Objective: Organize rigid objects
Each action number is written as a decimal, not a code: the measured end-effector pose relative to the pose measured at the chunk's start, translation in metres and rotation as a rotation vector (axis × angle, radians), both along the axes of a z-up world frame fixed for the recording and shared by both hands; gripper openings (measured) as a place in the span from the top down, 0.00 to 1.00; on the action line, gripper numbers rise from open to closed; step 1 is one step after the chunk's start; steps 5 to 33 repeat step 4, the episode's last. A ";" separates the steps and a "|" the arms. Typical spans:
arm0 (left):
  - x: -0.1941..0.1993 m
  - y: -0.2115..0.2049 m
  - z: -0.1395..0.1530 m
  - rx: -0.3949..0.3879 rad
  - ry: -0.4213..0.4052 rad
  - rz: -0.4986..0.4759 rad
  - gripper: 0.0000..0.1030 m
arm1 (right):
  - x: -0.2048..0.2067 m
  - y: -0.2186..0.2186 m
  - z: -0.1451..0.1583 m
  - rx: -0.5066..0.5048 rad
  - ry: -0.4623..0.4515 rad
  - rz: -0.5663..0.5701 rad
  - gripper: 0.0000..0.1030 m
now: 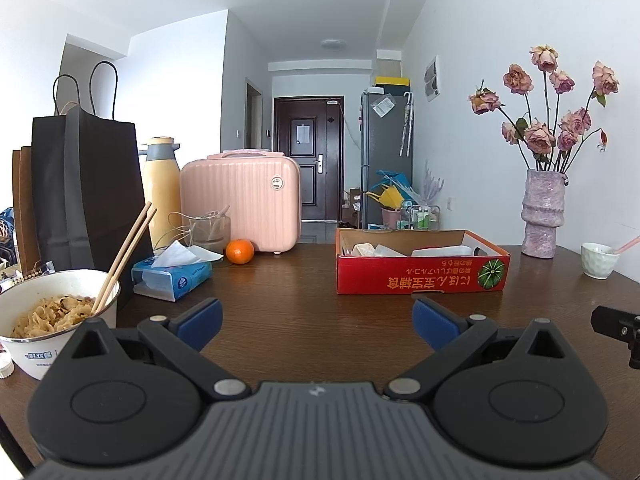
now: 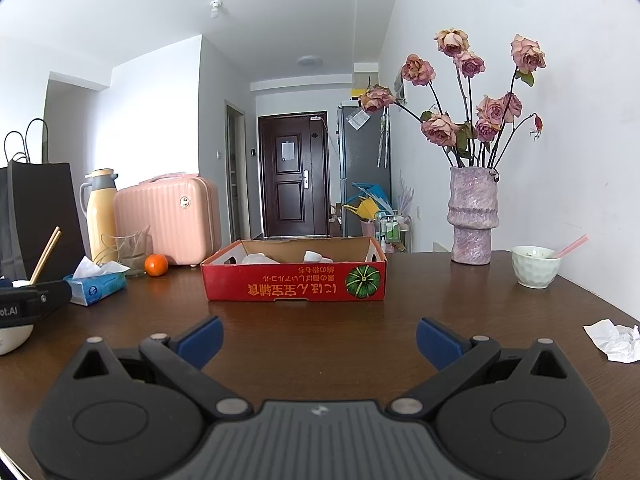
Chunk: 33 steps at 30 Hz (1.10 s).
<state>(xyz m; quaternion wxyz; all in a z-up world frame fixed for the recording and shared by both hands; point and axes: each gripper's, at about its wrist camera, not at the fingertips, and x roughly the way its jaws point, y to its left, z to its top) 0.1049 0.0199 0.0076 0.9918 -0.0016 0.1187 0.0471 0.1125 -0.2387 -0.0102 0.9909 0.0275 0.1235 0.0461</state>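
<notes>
While both tongs, left and right, gape empty, red carton sits ahead as likely collection bin.

My left gripper is black with blue fingers; my right gripper matches; silver screws; ridged grey middle.

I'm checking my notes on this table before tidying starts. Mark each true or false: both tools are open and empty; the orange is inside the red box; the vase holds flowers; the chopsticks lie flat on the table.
1. Both the left tool and the right tool are open and empty. True.
2. The orange is inside the red box. False: it sits on the table beside the pink case.
3. The vase holds flowers. True.
4. The chopsticks lie flat. False: they lean in the noodle bowl.
</notes>
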 end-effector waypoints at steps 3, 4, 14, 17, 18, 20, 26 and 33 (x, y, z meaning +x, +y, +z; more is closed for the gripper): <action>0.000 0.001 0.000 -0.007 0.000 0.002 0.00 | 0.000 0.000 -0.001 0.000 0.003 0.001 0.00; 0.001 0.001 -0.001 -0.007 0.003 0.002 0.00 | 0.000 0.000 -0.001 0.000 0.003 0.002 0.00; 0.001 0.001 -0.001 -0.007 0.003 0.002 0.00 | 0.000 0.000 -0.001 0.000 0.003 0.002 0.00; 0.001 0.001 -0.001 -0.007 0.003 0.002 0.00 | 0.000 0.000 -0.001 0.000 0.003 0.002 0.00; 0.001 0.001 -0.001 -0.007 0.003 0.002 0.00 | 0.000 0.000 -0.001 0.000 0.003 0.002 0.00; 0.001 0.001 -0.001 -0.007 0.003 0.002 0.00 | 0.000 0.000 -0.001 0.000 0.003 0.002 0.00; 0.001 0.001 -0.001 -0.007 0.003 0.002 0.00 | 0.000 0.000 -0.001 0.000 0.003 0.002 0.00; 0.001 0.001 -0.001 -0.007 0.003 0.002 0.00 | 0.000 0.000 -0.001 0.000 0.003 0.002 0.00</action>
